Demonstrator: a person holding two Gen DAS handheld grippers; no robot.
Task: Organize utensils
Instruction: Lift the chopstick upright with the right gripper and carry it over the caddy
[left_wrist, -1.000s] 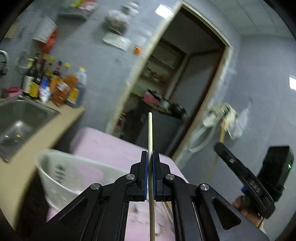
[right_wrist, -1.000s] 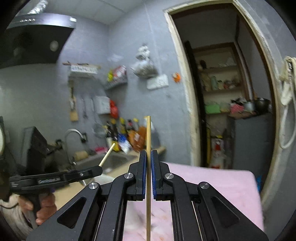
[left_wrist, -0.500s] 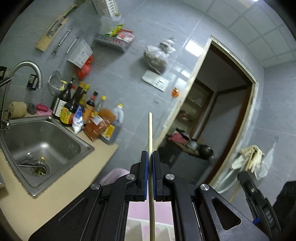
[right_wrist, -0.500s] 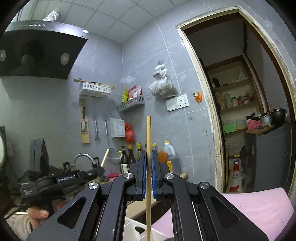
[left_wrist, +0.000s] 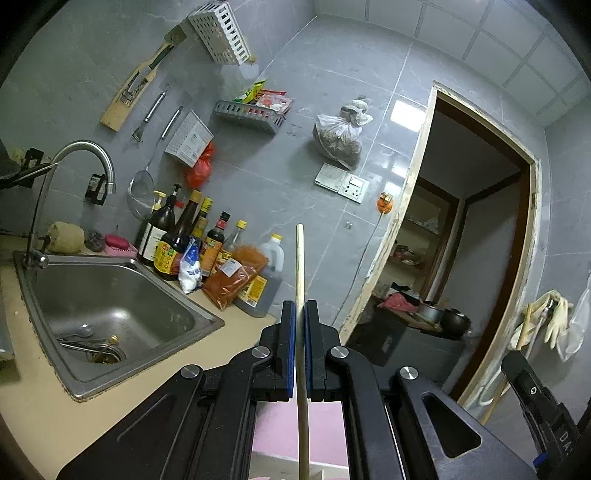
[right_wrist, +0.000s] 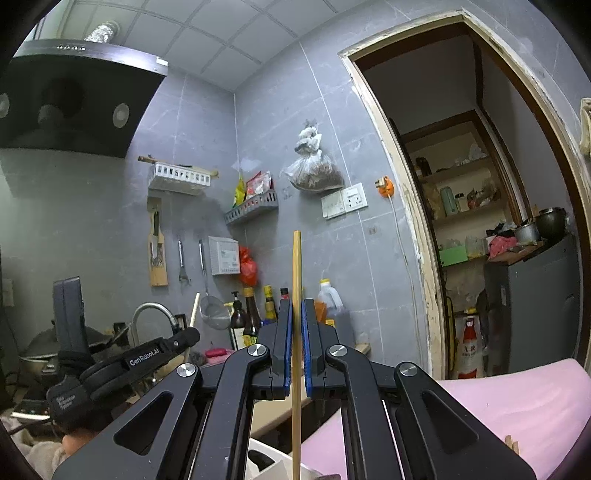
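Grey-tiled kitchen wall ahead. Steel sink (left_wrist: 110, 314), left of our L jaws, holds utensils. Our left gripper (left_wrist: 300, 314) clamps pale chopstick (left_wrist: 300, 266) upright; right gripper (right_wrist: 294, 325) clamps tan chopstick (right_wrist: 296, 266) likewise.

Left tool (left_wrist: 300, 332): black frame, blue pads, pale cream chopstick (left_wrist: 301, 280). Right tool (right_wrist: 294, 332): same black/blue, tan-yellow chopstick (right_wrist: 296, 280). Wall tiles (left_wrist: 332, 92) grey with faint marbling. Worktop (left_wrist: 44, 417) beige, sink (left_wrist: 110, 302) bare steel. Pink cloth (right_wrist: 517, 398). White slotted basket (left_wrist: 221, 33), grey slotted rack (left_wrist: 251, 114), red bag (left_wrist: 201, 170), black hood (right_wrist: 66, 103), orange hook (right_wrist: 386, 186).
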